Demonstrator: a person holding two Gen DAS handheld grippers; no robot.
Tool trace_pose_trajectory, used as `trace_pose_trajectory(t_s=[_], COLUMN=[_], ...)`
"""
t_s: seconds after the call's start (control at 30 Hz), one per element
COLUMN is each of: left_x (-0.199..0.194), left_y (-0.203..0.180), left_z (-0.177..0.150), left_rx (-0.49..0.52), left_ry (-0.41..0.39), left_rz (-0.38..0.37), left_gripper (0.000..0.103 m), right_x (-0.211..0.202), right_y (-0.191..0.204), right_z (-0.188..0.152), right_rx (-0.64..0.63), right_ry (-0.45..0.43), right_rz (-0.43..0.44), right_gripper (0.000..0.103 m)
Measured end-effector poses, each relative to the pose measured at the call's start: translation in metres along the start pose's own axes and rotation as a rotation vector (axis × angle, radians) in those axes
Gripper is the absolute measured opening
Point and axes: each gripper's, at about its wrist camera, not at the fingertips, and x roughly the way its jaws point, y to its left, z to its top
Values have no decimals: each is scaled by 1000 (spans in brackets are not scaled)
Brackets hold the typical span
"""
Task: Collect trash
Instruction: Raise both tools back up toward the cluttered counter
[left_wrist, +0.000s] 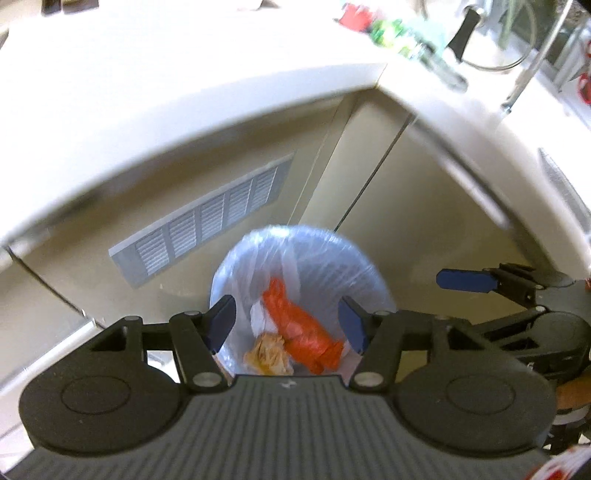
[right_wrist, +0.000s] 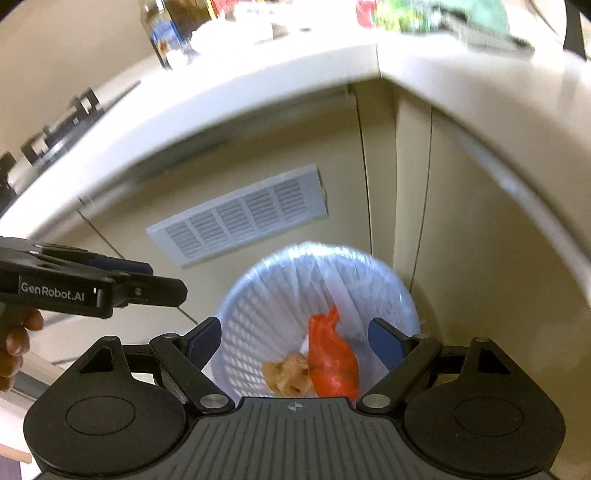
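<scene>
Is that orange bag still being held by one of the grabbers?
No: the orange bag lies at the bottom of the lined bin, and both the left gripper and right gripper stand open and empty.

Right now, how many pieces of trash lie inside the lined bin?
2: an orange plastic bag toward the right, and a crumpled tan wrapper touching its left side. More may be hidden below.

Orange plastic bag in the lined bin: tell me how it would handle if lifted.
The crumpled orange plastic bag is probably floppy: it lies twisted and creased. It likely weighs little, being thin film resting on the clear liner of the white mesh bin. Its glossy surface might slip between smooth pads.
</scene>
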Motion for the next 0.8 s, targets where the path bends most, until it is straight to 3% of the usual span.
trace_pose_trajectory(t_s=[0.4,0.8], left_x=[-76,-101], left_y=[3,34], left_z=[66,121], left_rx=[67,124], left_ry=[-219,-365], left_rz=[-48,-36], left_gripper=[58,58], right_x=[-71,-106], right_y=[14,9], right_z=[49,83], right_rx=[69,127], right_ry=[-193,-350], right_rz=[-46,-192], right_gripper=[86,86])
